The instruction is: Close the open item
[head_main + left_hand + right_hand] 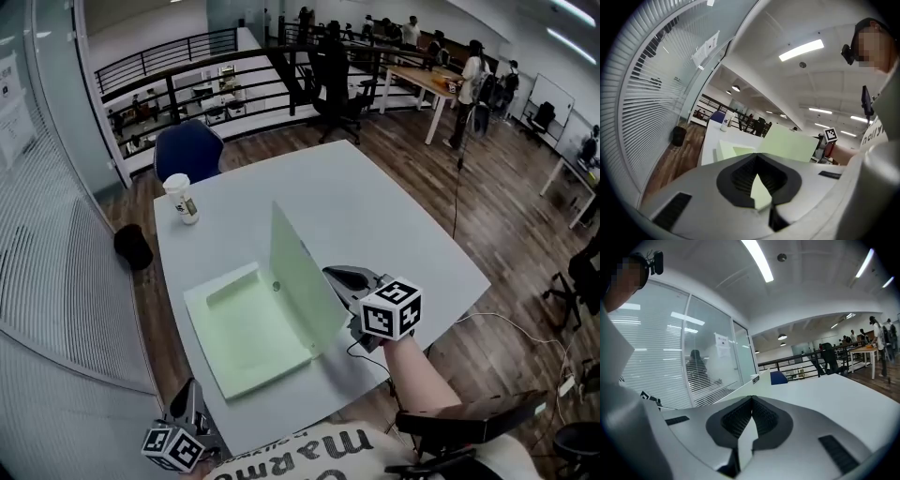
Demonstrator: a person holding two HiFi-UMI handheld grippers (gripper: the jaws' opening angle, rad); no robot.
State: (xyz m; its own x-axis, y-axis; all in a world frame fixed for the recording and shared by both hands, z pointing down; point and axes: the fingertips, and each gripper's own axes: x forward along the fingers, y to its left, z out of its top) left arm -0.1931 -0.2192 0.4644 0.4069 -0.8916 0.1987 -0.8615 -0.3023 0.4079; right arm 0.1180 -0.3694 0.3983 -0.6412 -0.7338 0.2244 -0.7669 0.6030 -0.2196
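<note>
**Two shut grippers, one lid standing up**

Both grippers have their jaws together with nothing between them. The pale green box [246, 330] lies open in the middle of the white table [384, 211], with its lid [302, 281] nearly upright. The right gripper [330, 273] is just behind the lid; we cannot tell if it touches. The left gripper [192, 396] is well apart, at the near table edge.

We think the closed tips should push high on the lid's back, slowly, so the light base does not slide. The lid looks thin, flat and matte, the base shallow with rounded inner corners.
</note>
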